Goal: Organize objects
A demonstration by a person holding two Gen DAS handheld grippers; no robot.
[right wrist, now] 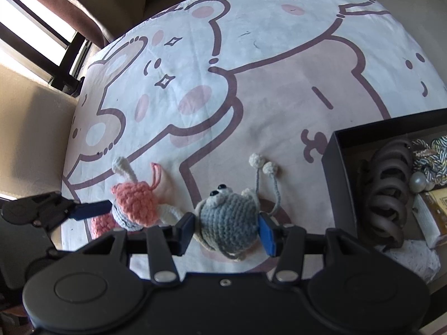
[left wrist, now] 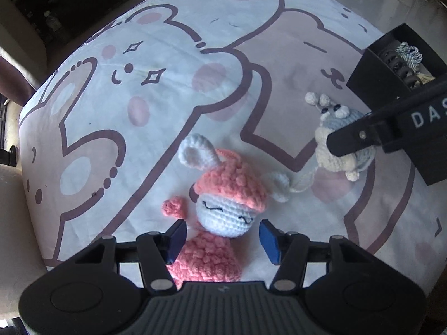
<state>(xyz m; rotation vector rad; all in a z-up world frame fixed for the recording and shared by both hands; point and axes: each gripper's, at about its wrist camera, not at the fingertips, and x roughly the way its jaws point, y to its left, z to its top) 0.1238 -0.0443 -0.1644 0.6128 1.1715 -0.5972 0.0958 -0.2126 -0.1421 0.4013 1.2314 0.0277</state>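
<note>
A pink and white crochet bunny doll [left wrist: 223, 195] lies on the printed bedsheet [left wrist: 139, 83]. My left gripper [left wrist: 222, 237] is open, its blue pads on either side of the doll's neck with gaps showing. A grey-blue crochet snail [right wrist: 229, 217] lies to the bunny's right. My right gripper [right wrist: 227, 230] is closed on the snail, both pads against its body. The snail [left wrist: 335, 139] and the right gripper [left wrist: 332, 142] also show in the left wrist view. The bunny [right wrist: 134, 203] and a left finger [right wrist: 92, 209] show in the right wrist view.
A black open box [right wrist: 332, 162] stands at the right, holding a dark hair claw [right wrist: 388, 195], braided cord [right wrist: 435, 156] and small items. The same box [left wrist: 363, 78] shows at the right in the left wrist view. A window and curtain [right wrist: 42, 28] lie beyond the bed's left edge.
</note>
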